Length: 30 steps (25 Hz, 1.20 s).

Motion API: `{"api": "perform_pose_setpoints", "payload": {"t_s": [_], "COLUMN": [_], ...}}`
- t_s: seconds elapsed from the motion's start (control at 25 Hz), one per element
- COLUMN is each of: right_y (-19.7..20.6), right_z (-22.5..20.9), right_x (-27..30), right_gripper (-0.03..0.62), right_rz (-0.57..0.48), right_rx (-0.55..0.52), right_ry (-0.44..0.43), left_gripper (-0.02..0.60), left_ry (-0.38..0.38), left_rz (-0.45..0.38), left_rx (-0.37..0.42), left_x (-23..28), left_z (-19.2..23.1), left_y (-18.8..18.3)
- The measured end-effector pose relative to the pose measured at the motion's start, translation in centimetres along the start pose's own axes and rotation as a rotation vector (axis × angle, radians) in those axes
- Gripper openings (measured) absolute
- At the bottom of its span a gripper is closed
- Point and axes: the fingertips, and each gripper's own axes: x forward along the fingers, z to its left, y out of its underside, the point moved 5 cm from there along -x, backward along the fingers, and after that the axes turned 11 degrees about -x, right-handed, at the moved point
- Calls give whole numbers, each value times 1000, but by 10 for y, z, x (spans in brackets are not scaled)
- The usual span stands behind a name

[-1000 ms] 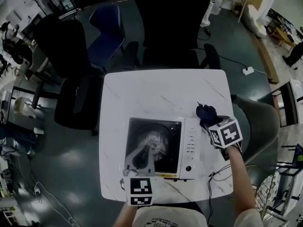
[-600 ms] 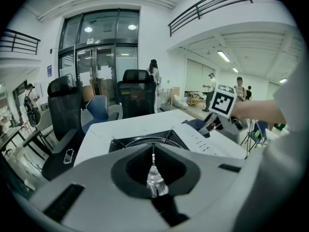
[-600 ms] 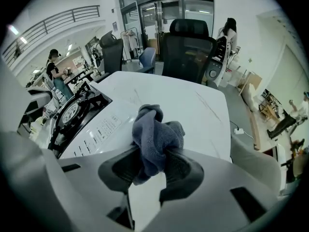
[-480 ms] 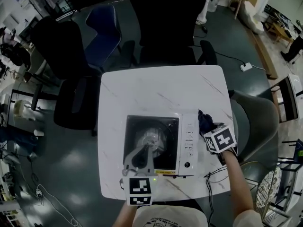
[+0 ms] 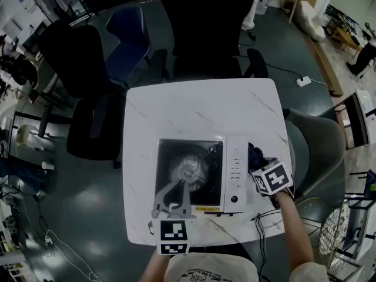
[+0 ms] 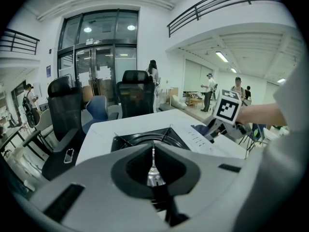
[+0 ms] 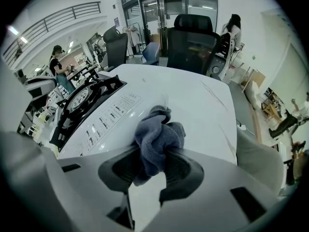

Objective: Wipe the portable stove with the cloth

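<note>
The square white marble-veined table (image 5: 200, 107) carries the white portable stove with a black burner well (image 5: 202, 157) near the person's edge. The left gripper (image 6: 153, 175), jaws pressed together on nothing, sits over the burner well, probably to steady the stove. The right gripper (image 7: 152, 150) clamps a bunched dark blue cloth (image 7: 157, 132) just beside the control panel, the wad protruding so fabric, not jaw, should meet the surface
</note>
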Motion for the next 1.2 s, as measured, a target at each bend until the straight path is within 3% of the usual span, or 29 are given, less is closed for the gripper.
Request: {"api": "perform_pose_setpoints", "payload": {"t_s": [0.72,1.2], "right_y": [49,81], "right_z": [62,107], "right_x": [-21,-44], "right_gripper": [130,130], "right_rz": [107,153], "right_rx": [-108,-36], "right_ry": [-47,-55], "left_gripper": [21,21], "left_ry": [40,97], "left_rz": [-5,-24], "left_rx": [11,28], "left_x": [-19,-28], "left_z": [24,38], "left_y": [7,2]}}
